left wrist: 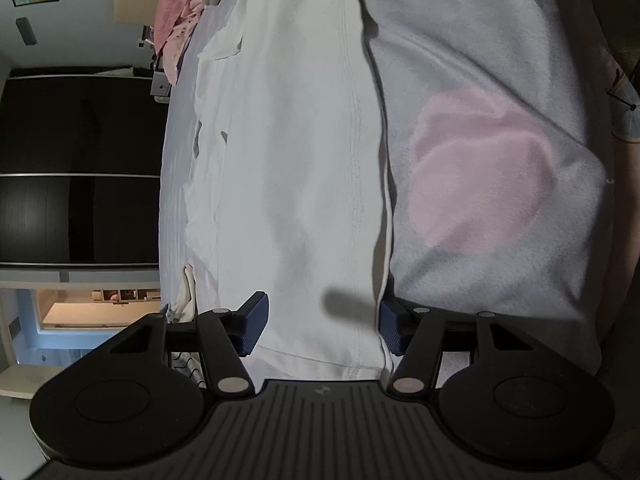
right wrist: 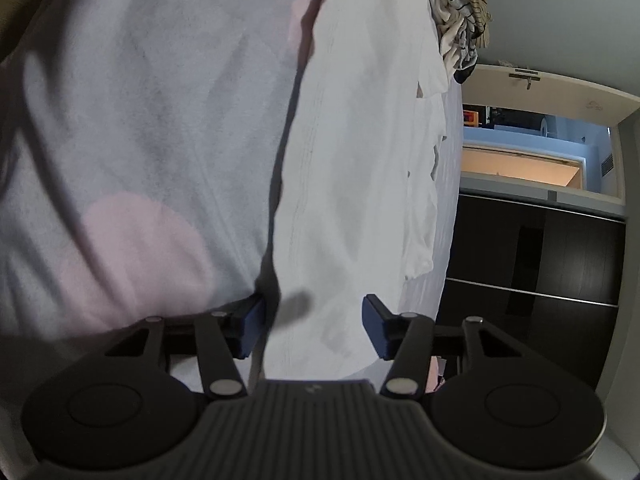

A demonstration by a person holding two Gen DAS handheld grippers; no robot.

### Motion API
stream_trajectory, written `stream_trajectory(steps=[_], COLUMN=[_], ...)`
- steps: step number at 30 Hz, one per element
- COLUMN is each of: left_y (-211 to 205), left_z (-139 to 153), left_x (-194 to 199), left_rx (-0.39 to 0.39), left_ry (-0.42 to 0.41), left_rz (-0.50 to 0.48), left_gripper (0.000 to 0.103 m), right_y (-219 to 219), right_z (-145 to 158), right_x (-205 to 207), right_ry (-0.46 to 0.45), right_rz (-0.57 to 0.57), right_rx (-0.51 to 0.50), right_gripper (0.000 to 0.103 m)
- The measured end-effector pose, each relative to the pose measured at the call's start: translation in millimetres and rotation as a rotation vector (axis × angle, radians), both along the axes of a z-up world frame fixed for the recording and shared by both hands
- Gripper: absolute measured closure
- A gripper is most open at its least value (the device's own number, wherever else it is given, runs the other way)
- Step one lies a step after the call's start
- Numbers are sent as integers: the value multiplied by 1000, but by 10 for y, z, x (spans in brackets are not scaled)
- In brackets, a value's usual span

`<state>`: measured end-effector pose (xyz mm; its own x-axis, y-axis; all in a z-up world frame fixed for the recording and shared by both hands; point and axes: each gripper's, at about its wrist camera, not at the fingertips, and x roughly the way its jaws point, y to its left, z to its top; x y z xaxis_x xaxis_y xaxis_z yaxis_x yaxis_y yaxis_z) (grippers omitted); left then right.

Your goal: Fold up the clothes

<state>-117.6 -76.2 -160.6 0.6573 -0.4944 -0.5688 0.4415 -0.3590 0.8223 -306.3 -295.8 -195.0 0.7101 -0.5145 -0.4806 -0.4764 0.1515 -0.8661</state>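
Observation:
A white garment (left wrist: 300,160) lies spread flat on the bed and also fills the middle of the right wrist view (right wrist: 360,180). Both views are rolled on their side. My left gripper (left wrist: 322,328) hovers at one hemmed end of the garment. Its blue pads (left wrist: 252,328) stand wide apart with the cloth between them, not pressing it. My right gripper (right wrist: 312,328) is at the other end, also open, with white cloth between its pads (right wrist: 376,328). A pale blue fleecy cloth with pink patches (left wrist: 500,160) (right wrist: 140,140) lies along the garment's long edge.
The pale bed sheet (left wrist: 176,200) (right wrist: 450,200) shows beyond the garment. A heap of pink clothes (left wrist: 176,28) and a striped heap (right wrist: 464,8) sit at the ends of the bed. A dark wardrobe (left wrist: 80,168) (right wrist: 536,260) stands past the bed.

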Motion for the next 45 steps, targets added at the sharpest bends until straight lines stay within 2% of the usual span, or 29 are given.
stream_trajectory(steps=[3, 4, 5, 6, 7, 9, 11, 14, 19, 22, 25, 28, 33, 40, 45], left_y=[16, 21, 20, 21, 28, 46, 51, 1, -104, -32, 55, 174, 391, 596, 743], left_z=[22, 29, 41, 56, 97, 196, 312, 575, 1189, 1570, 1871, 2096, 2285, 2442, 2496], left_x=[16, 21, 17, 14, 14, 14, 20, 53, 216, 310, 340, 288, 109, -101, -189], left_rx=[-14, -19, -22, -26, -33, -55, -80, -145, -314, -405, -446, -446, -439, -420, -419], left_ry=[33, 43, 44, 44, 55, 78, 106, 167, 269, 337, 398, 459, 551, 610, 641], left_rz=[20, 26, 24, 23, 30, 49, 72, 125, 242, 311, 338, 348, 357, 370, 397], left_gripper=[73, 82, 86, 92, 95, 97, 99, 100, 101, 102, 102, 102, 102, 102, 102], right_y=[-8, -10, -2, 0, 2, 8, 21, 72, 133, 97, 77, 133, 316, 540, 662], right_z=[-26, -44, -60, -71, -81, -44, 43, 272, 777, 1075, 1360, 1559, 1835, 2102, 2175], right_x=[41, 56, 57, 60, 64, 31, 15, 23, 63, 27, -28, -163, -433, -790, -985], right_ry=[-20, -28, -29, -25, -21, -23, -38, -89, -228, -309, -355, -358, -313, -307, -271], right_rz=[3, 3, 0, -7, -16, -14, -26, -53, -110, -158, -193, -181, -169, -213, -211], right_rx=[-14, -20, -28, -34, -41, -33, -17, 9, 43, 66, 102, 106, 127, 184, 241], right_gripper=[50, 55, 72, 81, 86, 89, 97, 99, 100, 100, 100, 100, 101, 101, 101])
